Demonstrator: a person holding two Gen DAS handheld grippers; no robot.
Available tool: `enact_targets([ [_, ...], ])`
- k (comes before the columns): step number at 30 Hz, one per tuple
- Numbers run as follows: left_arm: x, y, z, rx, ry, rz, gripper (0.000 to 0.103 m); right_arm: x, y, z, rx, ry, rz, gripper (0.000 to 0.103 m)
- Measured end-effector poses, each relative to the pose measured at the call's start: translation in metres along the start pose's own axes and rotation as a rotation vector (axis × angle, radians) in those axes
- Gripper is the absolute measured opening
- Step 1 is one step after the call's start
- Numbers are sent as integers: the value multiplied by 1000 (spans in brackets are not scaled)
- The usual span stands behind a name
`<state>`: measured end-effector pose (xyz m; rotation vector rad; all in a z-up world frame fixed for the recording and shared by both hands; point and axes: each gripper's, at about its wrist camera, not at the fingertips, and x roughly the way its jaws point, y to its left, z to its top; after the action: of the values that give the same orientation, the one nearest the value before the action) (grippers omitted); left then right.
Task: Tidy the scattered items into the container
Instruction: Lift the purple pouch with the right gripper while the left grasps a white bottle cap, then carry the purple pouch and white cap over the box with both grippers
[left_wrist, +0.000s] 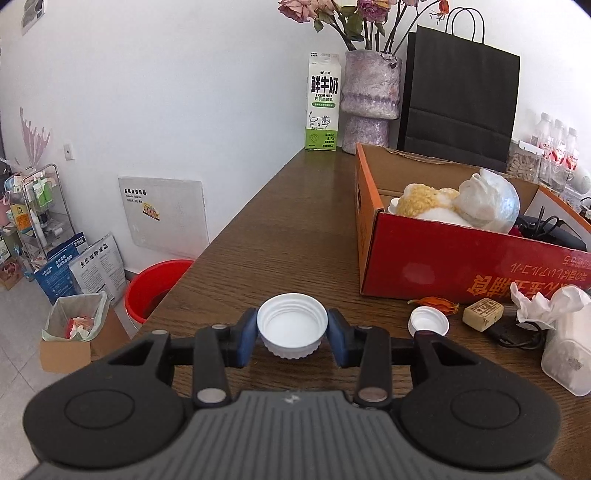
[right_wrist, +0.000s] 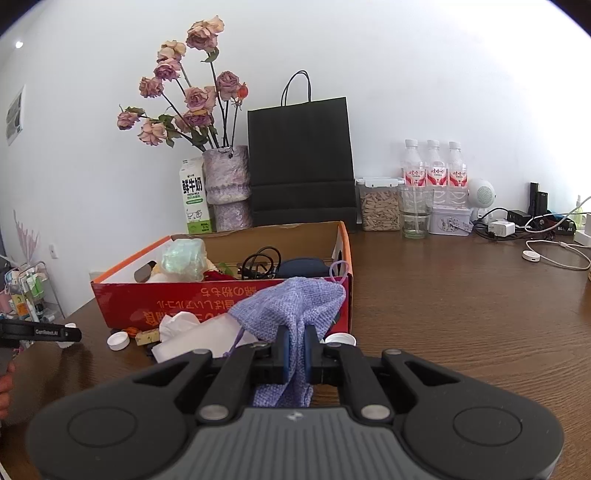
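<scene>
My left gripper (left_wrist: 291, 332) is shut on a wide white bottle cap (left_wrist: 292, 326), its blue pads pressing both sides of the cap just above the wooden table. A smaller white cap (left_wrist: 428, 322) lies to the right beside a dried orange petal (left_wrist: 437, 304) and a small tan block (left_wrist: 483, 313). My right gripper (right_wrist: 295, 350) is shut on a lilac knitted pouch (right_wrist: 295, 299), held up in front of the red cardboard box (right_wrist: 177, 299). The box (left_wrist: 424, 258) holds a plush toy, a pearly bag, cables and a dark case.
A tissue pack (left_wrist: 565, 347) and a black cable lie at the box's front. At the back stand a milk carton (left_wrist: 322, 101), a vase of dried roses (right_wrist: 225, 184), a black paper bag (right_wrist: 301, 158), water bottles and jars. A red bucket (left_wrist: 155, 288) sits on the floor off the table's left edge.
</scene>
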<state>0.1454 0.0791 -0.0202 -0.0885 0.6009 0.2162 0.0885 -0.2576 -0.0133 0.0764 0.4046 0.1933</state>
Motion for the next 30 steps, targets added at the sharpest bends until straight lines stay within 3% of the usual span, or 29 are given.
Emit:
enact_targets([
  [7, -12, 2, 2, -18, -32, -6, 40, -2, 0, 2, 1, -9, -1, 6],
  [16, -36, -11, 19, -16, -128, -66, 40, -12, 4, 17, -11, -60, 14, 6],
  [30, -43, -78, 75, 30, -251, -225, 40, 15, 26, 67, -35, -150, 60, 6],
])
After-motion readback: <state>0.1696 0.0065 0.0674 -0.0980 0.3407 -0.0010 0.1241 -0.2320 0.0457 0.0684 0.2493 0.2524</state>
